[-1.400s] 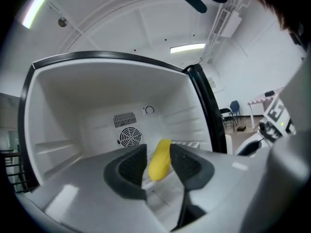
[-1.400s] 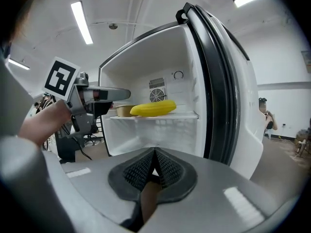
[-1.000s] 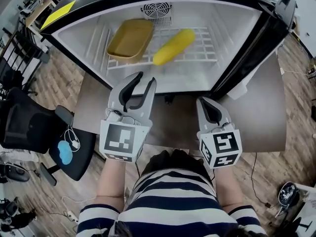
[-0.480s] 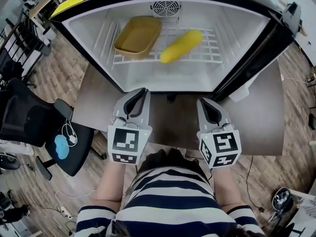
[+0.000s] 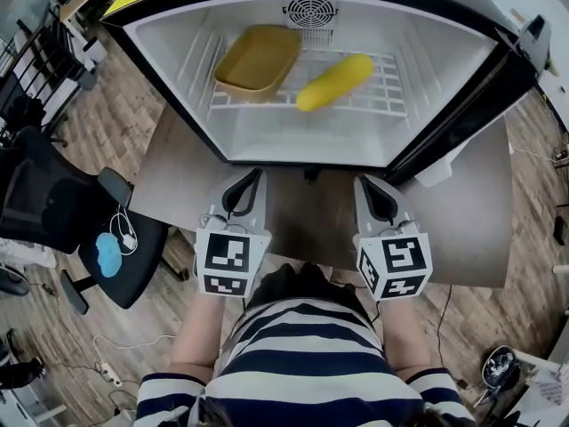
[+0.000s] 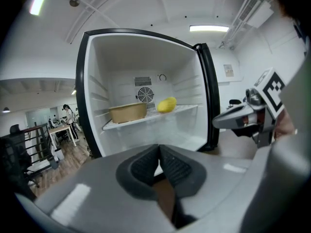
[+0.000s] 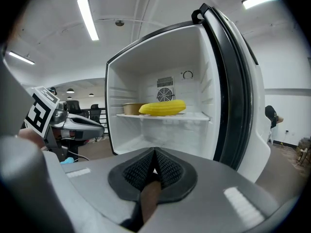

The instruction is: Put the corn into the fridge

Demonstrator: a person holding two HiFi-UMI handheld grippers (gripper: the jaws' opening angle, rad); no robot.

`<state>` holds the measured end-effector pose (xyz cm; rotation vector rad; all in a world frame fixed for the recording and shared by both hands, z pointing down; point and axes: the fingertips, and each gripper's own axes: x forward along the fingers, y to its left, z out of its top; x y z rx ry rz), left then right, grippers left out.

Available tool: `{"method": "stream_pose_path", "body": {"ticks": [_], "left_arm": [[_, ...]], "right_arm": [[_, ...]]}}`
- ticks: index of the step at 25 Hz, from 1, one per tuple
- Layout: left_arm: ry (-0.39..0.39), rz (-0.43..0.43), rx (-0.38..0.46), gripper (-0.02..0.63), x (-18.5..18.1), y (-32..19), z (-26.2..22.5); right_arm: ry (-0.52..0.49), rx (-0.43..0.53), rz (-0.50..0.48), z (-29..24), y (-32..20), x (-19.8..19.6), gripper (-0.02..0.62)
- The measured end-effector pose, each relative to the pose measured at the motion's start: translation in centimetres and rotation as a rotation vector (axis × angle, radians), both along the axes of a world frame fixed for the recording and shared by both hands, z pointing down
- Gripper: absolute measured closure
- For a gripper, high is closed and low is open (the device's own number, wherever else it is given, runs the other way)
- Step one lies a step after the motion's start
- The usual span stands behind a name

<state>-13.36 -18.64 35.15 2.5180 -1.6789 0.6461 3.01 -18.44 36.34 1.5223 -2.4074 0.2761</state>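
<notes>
The yellow corn (image 5: 335, 82) lies on the white wire shelf (image 5: 382, 87) inside the open fridge (image 5: 267, 136); it also shows as the corn (image 6: 167, 104) and the corn (image 7: 162, 108) in the gripper views. My left gripper (image 5: 248, 188) is shut and empty, held in front of the fridge, well short of the shelf. My right gripper (image 5: 377, 196) is shut and empty beside it, at the same distance. In their own views the left gripper (image 6: 159, 152) and right gripper (image 7: 155, 155) show pads pressed together.
A tan tray (image 5: 256, 61) sits on the shelf left of the corn. The fridge door (image 5: 484, 96) stands open at the right. A brown table (image 5: 178, 185) lies under the fridge. A black office chair (image 5: 80, 229) stands at the left.
My left gripper closed its jaws and drew back from the fridge toward the body. The corn stays on the shelf. The right gripper barely moved.
</notes>
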Motion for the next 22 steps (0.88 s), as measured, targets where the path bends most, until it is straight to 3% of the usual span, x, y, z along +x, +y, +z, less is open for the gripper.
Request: {"method": "stream_pose_path", "body": {"ticks": [15, 22], "left_arm": [[0.029, -0.021, -0.030, 0.606, -1.3, 0.5, 0.0], [-0.005, -0.029, -0.042, 0.606, -0.5, 0.1, 1.1]], "right_arm": [[0.002, 0.006, -0.026, -0.6, -0.4, -1.5, 0.597], [-0.003, 0.009, -0.041, -0.3, -0.7, -1.4, 0.597]]}}
